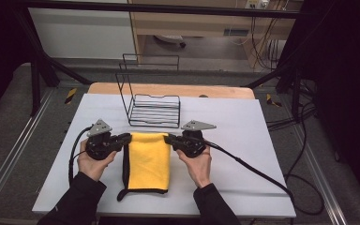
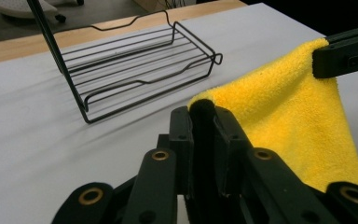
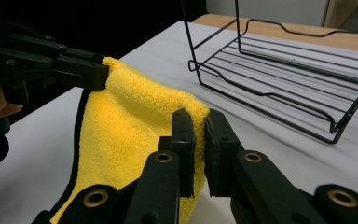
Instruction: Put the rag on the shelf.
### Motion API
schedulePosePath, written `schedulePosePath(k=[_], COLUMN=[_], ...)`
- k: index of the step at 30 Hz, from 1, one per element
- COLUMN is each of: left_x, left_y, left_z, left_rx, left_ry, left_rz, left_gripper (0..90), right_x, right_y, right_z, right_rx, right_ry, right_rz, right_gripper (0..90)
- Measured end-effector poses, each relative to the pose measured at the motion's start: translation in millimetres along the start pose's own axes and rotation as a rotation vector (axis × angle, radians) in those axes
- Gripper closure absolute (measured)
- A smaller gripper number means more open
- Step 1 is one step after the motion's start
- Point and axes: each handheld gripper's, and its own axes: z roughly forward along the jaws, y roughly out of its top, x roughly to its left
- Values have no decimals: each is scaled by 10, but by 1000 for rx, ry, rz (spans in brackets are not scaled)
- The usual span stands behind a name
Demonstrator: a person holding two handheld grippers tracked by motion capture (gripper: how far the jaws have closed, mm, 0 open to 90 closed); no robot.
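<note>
A yellow cloth [image 1: 149, 160] with black trim hangs between my two grippers, its far edge lifted and its near end resting on the white table [image 1: 243, 122]. My left gripper [image 1: 127, 137] is shut on the cloth's far left corner [image 2: 205, 105]. My right gripper [image 1: 168, 138] is shut on the far right corner [image 3: 193, 112]. In the left gripper view the cloth [image 2: 289, 116] stretches across to the right gripper [image 2: 321, 63]. The right gripper view shows the cloth [image 3: 130, 121] running to the left gripper [image 3: 100, 74].
A black wire rack [image 1: 153, 110] with a tall back frame stands just beyond the cloth, toward the table's far edge; it also appears as the rack [image 2: 135, 65] and the rack [image 3: 284, 79] in the gripper views. Cables [image 1: 253, 168] trail from both grippers.
</note>
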Motion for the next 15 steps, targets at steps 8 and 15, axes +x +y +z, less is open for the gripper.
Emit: schedulePosePath(k=[8,15], left_x=[-60,-114], left_y=[95,172], left_z=[-132,-238], left_rx=[-49,-88], left_ry=[6,-2], left_rz=[16,19], left_gripper=[790,790], right_x=[44,104], right_y=[93,183], right_z=[-94,-197], right_rx=[-49,-88], right_ry=[6,11], right_rz=[-27,-54], right_gripper=[839,839])
